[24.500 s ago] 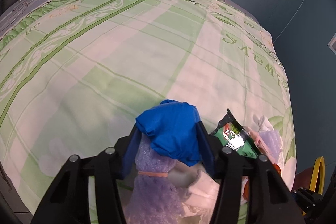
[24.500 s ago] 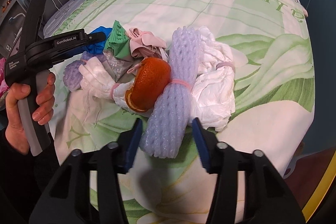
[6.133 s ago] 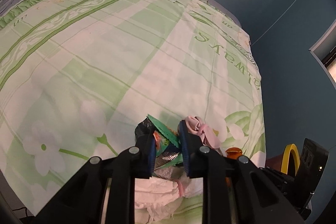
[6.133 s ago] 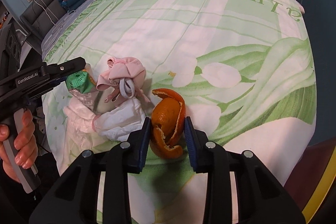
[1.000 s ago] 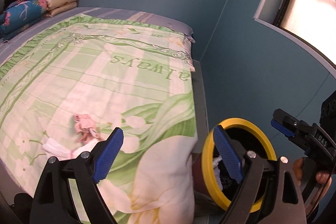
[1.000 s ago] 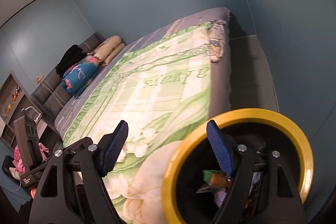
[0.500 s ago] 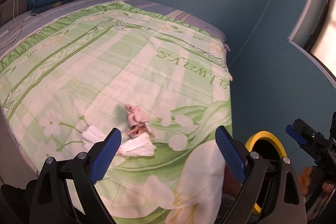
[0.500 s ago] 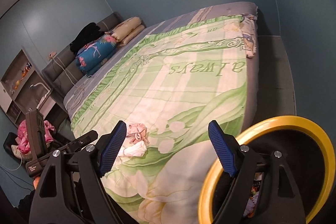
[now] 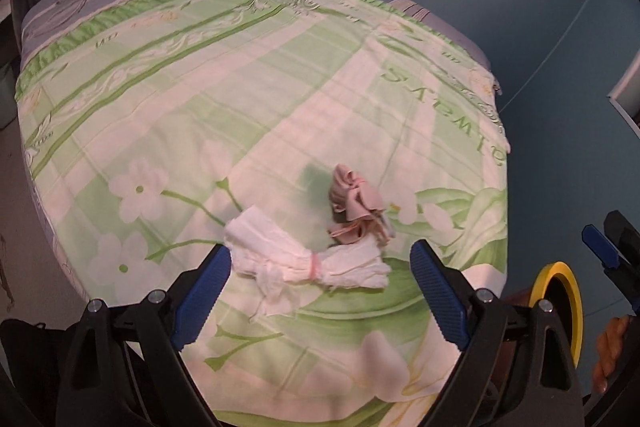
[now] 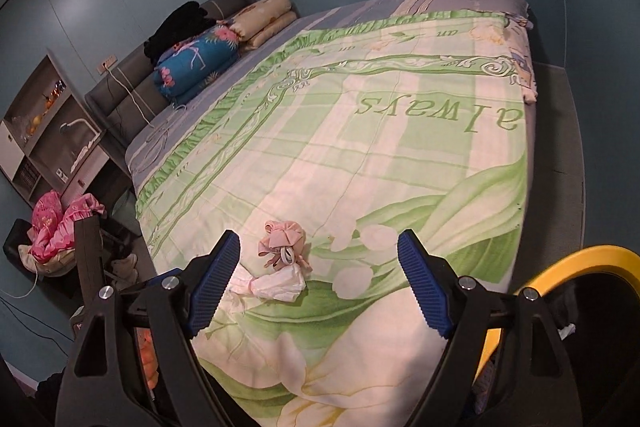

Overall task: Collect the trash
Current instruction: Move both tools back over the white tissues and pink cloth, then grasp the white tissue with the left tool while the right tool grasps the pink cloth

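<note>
Now, target: 2 pieces of trash lay on the green floral bedspread point(image 9: 248, 99) near its foot corner, a white tissue bundle point(image 9: 304, 263) tied at the middle with a pink band, and a crumpled pink wad point(image 9: 354, 205) touching its far side.
Long axis: the tissue bundle lay crosswise to the left hand-held gripper point(image 9: 320, 291), spanning the gap between the blue pads.
Nearer hand: the left looked closer, the bundle just ahead of it; the right hand-held gripper point(image 10: 318, 283) stood farther back.
Left hold: jaws wide apart, empty, touching nothing.
Right hold: jaws spread wide, empty.
Bin: yellow-rimmed bin point(image 10: 592, 255) beside the bed's corner.
</note>
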Tool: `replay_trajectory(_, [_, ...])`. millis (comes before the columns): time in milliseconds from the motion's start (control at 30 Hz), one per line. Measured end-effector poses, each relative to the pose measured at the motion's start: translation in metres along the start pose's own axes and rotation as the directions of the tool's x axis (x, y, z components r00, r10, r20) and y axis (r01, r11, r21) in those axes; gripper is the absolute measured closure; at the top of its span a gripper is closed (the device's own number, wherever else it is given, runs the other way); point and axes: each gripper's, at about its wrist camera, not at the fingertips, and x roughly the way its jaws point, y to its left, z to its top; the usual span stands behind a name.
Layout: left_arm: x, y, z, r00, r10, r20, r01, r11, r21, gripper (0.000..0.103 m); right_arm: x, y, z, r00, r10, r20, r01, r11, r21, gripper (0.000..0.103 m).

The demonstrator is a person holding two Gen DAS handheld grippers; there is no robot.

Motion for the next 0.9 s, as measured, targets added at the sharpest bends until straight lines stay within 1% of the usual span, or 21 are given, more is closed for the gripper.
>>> replay_trajectory(233, [0.029, 0.021, -0.002, 0.997, 0.041, -0.064, -0.043, 0.998, -0.042, 0.015, 0.050, 0.017, 0.004, 0.996, 0.007, -0.088, -0.010, 1.000, -0.030, 0.026])
replay_trajectory(333, [0.042, 0.027, -0.005, 0.994, 0.056, -0.096, -0.062, 0.996, -0.062, 0.015, 0.074, 0.024, 0.006, 0.991, 0.009, -0.131, -0.015, 0.999, -0.042, 0.026])
replay_trajectory(433, [0.053, 0.034, -0.006, 0.990, 0.061, -0.127, -0.072, 0.994, -0.082, 0.015, 0.098, 0.031, 0.008, 0.982, 0.009, -0.188, -0.020, 0.998, -0.053, 0.026])
replay_trajectory(500, [0.058, 0.038, -0.007, 0.988, 0.061, -0.140, -0.075, 0.993, -0.095, 0.015, 0.114, 0.037, 0.009, 0.975, 0.010, -0.222, -0.027, 0.997, -0.070, 0.026])
replay_trajectory(633, [0.066, 0.041, -0.006, 0.986, 0.067, -0.152, -0.083, 0.992, -0.097, 0.015, 0.145, 0.046, 0.009, 0.959, -0.014, -0.282, -0.017, 0.994, -0.106, 0.026])
replay_trajectory(767, [0.072, 0.045, -0.006, 0.984, 0.068, -0.164, -0.086, 0.991, -0.100, 0.016, 0.183, 0.052, 0.008, 0.929, -0.031, -0.368, -0.016, 0.992, -0.124, 0.027])
replay_trajectory(900, [0.079, 0.046, -0.006, 0.982, 0.069, -0.175, -0.087, 0.992, -0.094, 0.016, 0.207, 0.056, 0.004, 0.907, -0.052, -0.418, -0.007, 0.990, -0.138, 0.028])
